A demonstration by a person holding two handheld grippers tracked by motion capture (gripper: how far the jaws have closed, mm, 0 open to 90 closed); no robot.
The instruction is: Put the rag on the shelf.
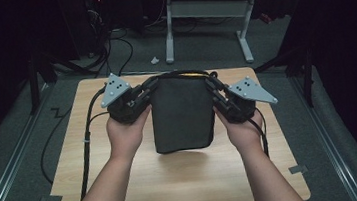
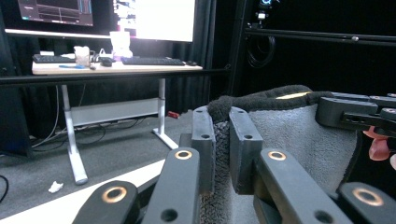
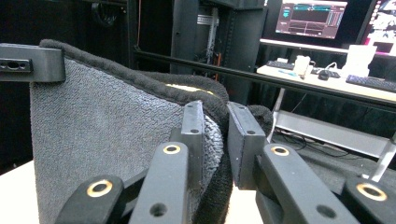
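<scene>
The towel (image 1: pixel 183 112) hides the table (image 1: pixel 175 181) beneath it, and its far top edge is too dark in the high view to read. Its lower part is cut off at the bottom edge of both gripper views, where folded cloth hides the clamped strip.

Pretty dim room overall, the wooden table (image 1: pixel 185 180) is the one well-lit patch, lit from above, and everything past its edges drops off into near black. The dark towel (image 1: pixel 182 112) throws a soft shadow on the table just below its hanging end. In the left gripper view the monitor (image 2: pixel 154 18) behind the table blows out to white glare. Both gripper views are a bit soft and grainy, close-up jaws slightly blurry, and straight lines bend near the frame edges.
</scene>
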